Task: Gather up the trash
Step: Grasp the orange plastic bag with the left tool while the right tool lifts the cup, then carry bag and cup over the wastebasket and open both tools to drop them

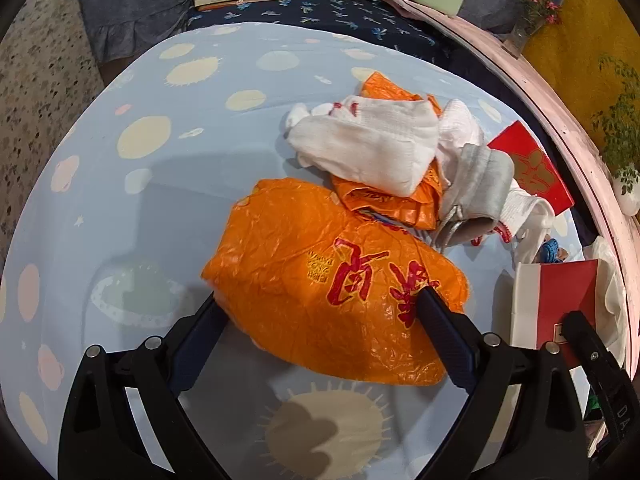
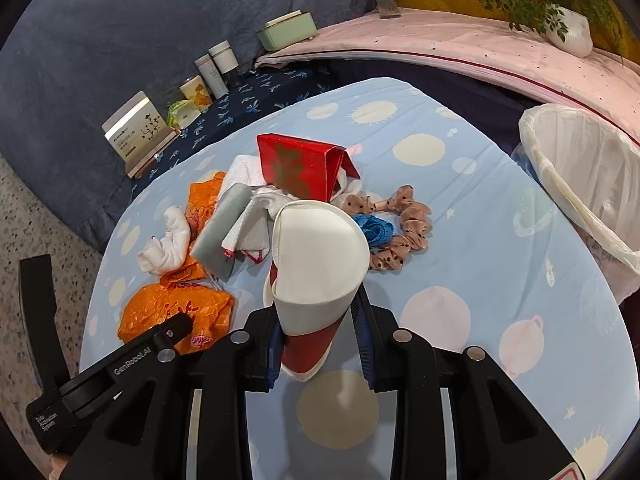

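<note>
One paper cup (image 2: pixel 320 264), red-and-white, squashed oval, pinched in right gripper (image 2: pixel 320 344) jaws over tabletop (image 2: pixel 500 248); two orange plastic bags, larger one (image 1: pixel 336 292) crinkled, red print, between spread left gripper (image 1: pixel 320 316) jaws; one lined bin (image 2: pixel 580 184) at right.

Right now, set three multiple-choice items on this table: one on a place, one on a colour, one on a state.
1. Where is the lined bin?
A. beside the table's edge
B. on the books
C. under the socks

2. What colour is the bag between the left gripper's jaws?
A. green
B. orange
C. black

3. What state is the paper cup in?
A. crushed flat
B. full of water
C. squeezed by the right gripper

Answers:
1 A: it stands off the blue cloth.
2 B: orange plastic with red print.
3 C: its rim is pinched out of round.
</note>
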A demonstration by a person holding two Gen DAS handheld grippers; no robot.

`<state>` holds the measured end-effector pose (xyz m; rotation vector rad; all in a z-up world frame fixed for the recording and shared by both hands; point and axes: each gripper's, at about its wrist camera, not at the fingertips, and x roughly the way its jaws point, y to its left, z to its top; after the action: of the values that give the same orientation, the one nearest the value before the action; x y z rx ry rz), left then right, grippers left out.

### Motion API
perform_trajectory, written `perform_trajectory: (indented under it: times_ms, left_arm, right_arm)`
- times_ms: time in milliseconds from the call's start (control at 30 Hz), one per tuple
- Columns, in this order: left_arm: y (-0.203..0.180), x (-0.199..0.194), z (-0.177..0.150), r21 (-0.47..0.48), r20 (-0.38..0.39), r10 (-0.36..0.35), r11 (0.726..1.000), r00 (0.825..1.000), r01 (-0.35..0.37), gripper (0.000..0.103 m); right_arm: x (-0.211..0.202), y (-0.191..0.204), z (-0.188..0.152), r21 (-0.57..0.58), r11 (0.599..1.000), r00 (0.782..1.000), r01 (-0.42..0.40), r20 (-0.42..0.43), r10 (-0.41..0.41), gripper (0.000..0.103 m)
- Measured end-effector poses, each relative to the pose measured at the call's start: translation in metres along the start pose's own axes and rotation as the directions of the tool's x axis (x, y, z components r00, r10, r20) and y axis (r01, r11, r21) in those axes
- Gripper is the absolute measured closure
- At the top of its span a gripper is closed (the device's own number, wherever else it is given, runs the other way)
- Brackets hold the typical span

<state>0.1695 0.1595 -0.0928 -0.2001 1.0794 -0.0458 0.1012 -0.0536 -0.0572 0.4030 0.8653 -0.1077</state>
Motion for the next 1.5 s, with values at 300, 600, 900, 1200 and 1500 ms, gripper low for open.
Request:
perform_trajectory:
  times_ms: [300, 600, 900, 1200, 1500]
  left_arm:
    - [-0.018, -0.002, -0.003, 0.077, 0.019, -0.028, 0.997, 0.999, 0.026, 0.060]
    - [-0.037, -0.018, -0.011, 0.132, 0.032, -0.101, 0.987, 0.994, 0.096, 0.085]
    - [-0.066, -0.042, -0.021, 0.183, 0.050, -0.132, 0.976, 0.990, 0.121, 0.085]
    - [-0.110, -0.065, -0.030, 0.267, 0.079, -0.169, 0.953, 0.982, 0.143, 0.085]
    - [-0.163, -0.078, -0.043, 0.354, 0.074, -0.217, 0.918, 0.973, 0.177, 0.085]
  right_arm:
    - [0.002, 0.004, -0.004, -0.005, 0.999, 0.999, -0.039, -0.021, 0.039, 0.075]
    - [-0.019, 0.000, -0.004, -0.009, 0.999, 0.998, -0.052, 0.021, 0.052, 0.075]
    - [-0.046, -0.013, 0.001, 0.006, 0.998, 0.996, -0.058, 0.071, 0.057, 0.075]
    - [-0.071, -0.044, 0.005, 0.049, 0.997, 0.992, -0.052, 0.118, 0.046, 0.075]
    - [-0.092, -0.085, 0.010, 0.112, 0.993, 0.986, -0.037, 0.166, 0.019, 0.075]
